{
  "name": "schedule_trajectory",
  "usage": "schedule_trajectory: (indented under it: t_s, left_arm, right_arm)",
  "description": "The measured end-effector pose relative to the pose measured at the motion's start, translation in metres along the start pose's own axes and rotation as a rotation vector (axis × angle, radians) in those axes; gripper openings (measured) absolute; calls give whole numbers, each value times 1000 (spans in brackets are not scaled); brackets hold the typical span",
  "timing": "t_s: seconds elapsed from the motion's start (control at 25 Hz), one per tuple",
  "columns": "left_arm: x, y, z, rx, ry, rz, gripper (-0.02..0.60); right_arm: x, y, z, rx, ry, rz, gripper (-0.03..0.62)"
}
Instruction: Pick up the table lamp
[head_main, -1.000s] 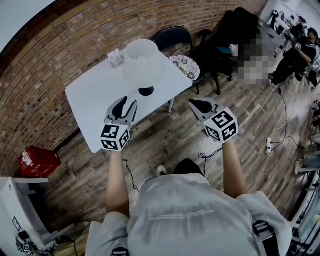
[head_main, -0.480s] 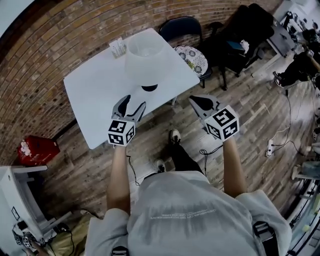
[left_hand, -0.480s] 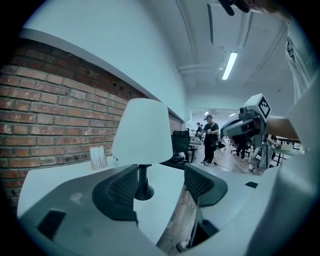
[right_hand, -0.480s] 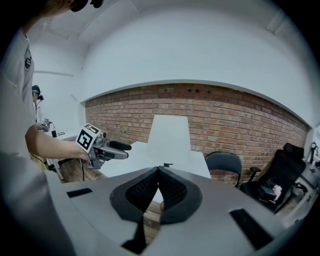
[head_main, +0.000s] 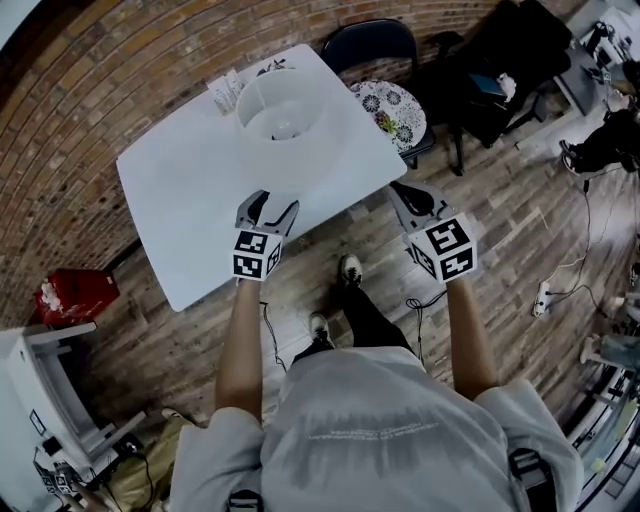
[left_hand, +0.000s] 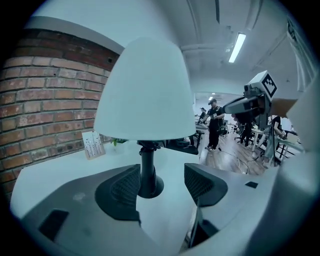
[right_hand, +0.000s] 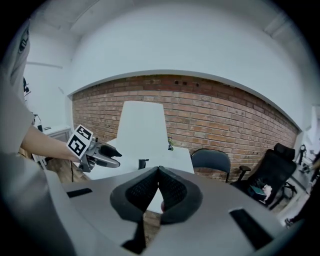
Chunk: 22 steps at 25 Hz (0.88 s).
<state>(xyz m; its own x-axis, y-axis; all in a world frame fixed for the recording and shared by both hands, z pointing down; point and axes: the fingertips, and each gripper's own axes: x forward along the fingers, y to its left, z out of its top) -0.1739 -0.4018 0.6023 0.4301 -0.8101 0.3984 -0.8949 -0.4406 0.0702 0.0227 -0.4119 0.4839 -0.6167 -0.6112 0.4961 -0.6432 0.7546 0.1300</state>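
The left gripper (head_main: 271, 208) is hovering over the near edge of the white table (head_main: 170, 205), jaws spread apart to straddle the dark stem of the table lamp (left_hand: 145, 95) standing at twelve o'clock. The right gripper (head_main: 408, 196), at three o'clock beyond the table, is idling with jaws together, empty.

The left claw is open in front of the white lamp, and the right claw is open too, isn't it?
Not quite. The right claw is shut, not open: the right gripper view shows its jaws meeting at the tips. The rest holds: the left claw is open in front of the white lamp.
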Motion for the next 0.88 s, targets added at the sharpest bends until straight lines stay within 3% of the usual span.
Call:
schedule_trajectory:
  t_s: [0.28,0.64,0.88]
  left_arm:
    - [54,12,-27,40,89,9,268]
    - [92,31,-15,65,11,93,268]
    - [111,40,4,59,-73,110,268]
  right_arm:
    - [23,-34,-17,16,36,2,3]
    - [52,-61,-15,22,56,15,2]
    - [56,-61,-22,12,73,34,2]
